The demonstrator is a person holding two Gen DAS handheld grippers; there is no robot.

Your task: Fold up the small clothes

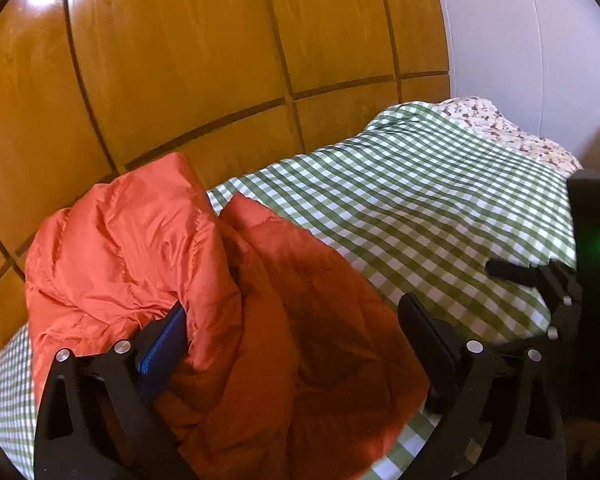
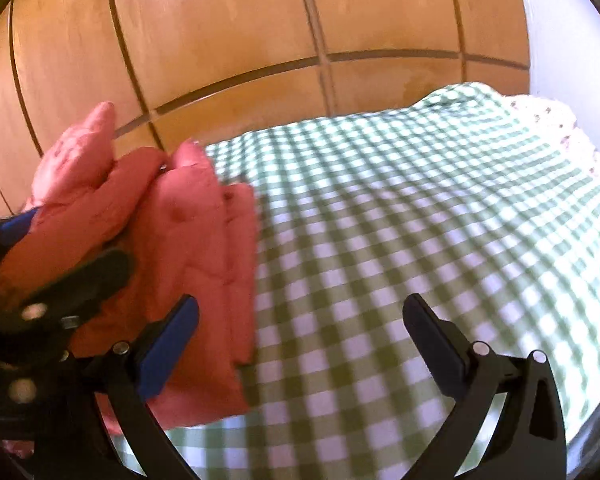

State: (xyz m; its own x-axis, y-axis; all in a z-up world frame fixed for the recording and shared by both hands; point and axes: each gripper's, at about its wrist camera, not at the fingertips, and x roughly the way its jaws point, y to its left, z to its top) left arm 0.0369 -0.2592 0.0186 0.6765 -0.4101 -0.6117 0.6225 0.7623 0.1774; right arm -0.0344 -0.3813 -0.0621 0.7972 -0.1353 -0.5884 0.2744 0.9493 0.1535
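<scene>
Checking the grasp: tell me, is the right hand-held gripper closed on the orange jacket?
No, the right hand-held gripper is open over the checked sheet, beside the orange jacket.

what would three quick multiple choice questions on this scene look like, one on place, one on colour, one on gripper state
1. Where does the orange jacket lie?
A. on the checked bedspread
B. on a wooden chair
C. in a basket

2. What colours is the bedspread?
A. blue and yellow
B. green and white
C. plain grey

3. How does the right gripper stand?
A. shut on the jacket
B. shut on nothing
C. open, fingers wide apart

Answers:
1. A, the jacket is bunched on the bedspread at its left side, near the wooden panels.
2. B, green and white checks cover it.
3. C, both views show its fingers spread, checked cloth visible between them.
</scene>
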